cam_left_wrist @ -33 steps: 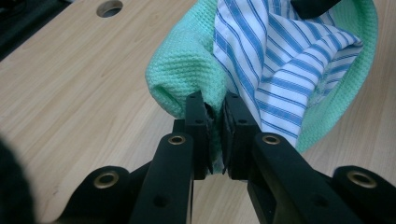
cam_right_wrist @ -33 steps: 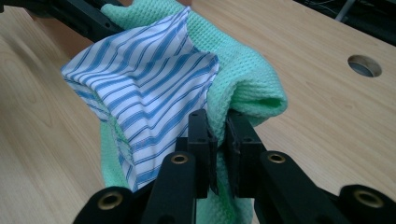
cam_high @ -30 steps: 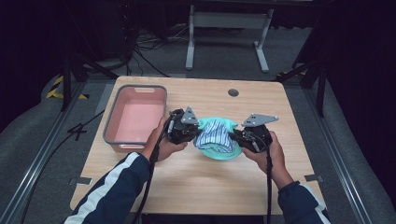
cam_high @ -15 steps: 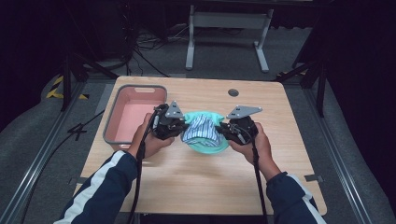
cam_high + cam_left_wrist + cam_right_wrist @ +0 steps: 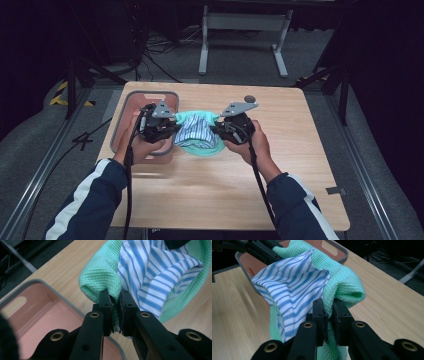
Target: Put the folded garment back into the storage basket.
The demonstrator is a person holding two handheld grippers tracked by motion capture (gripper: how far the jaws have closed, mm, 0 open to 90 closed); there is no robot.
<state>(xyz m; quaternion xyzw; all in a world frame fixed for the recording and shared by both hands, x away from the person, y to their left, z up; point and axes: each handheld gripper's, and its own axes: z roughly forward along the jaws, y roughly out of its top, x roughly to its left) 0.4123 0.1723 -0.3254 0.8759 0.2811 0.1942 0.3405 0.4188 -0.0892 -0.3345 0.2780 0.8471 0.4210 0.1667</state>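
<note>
A mint-green waffle cloth [image 5: 200,145] hangs between my two grippers above the table, with a blue-and-white striped cloth [image 5: 194,131] bundled inside it. My left gripper [image 5: 172,131] is shut on the green cloth's left edge [image 5: 105,277], its jaws pinching the fabric beside the striped cloth [image 5: 155,272]. My right gripper [image 5: 216,131] is shut on the green cloth's right edge [image 5: 344,282], next to the striped cloth [image 5: 292,287]. The bundle hangs at the pink tub's right rim.
A pink tub with a grey rim [image 5: 131,100] stands on the wooden table [image 5: 300,150] at the left, its inside [image 5: 37,322] bare. A small dark disc [image 5: 249,98] lies near the table's far edge. Metal stand legs and cables sit on the floor beyond.
Both grippers have carried the cloth bundle leftwards, from the table's middle to the tub's right rim. Both stay shut on the green cloth.
</note>
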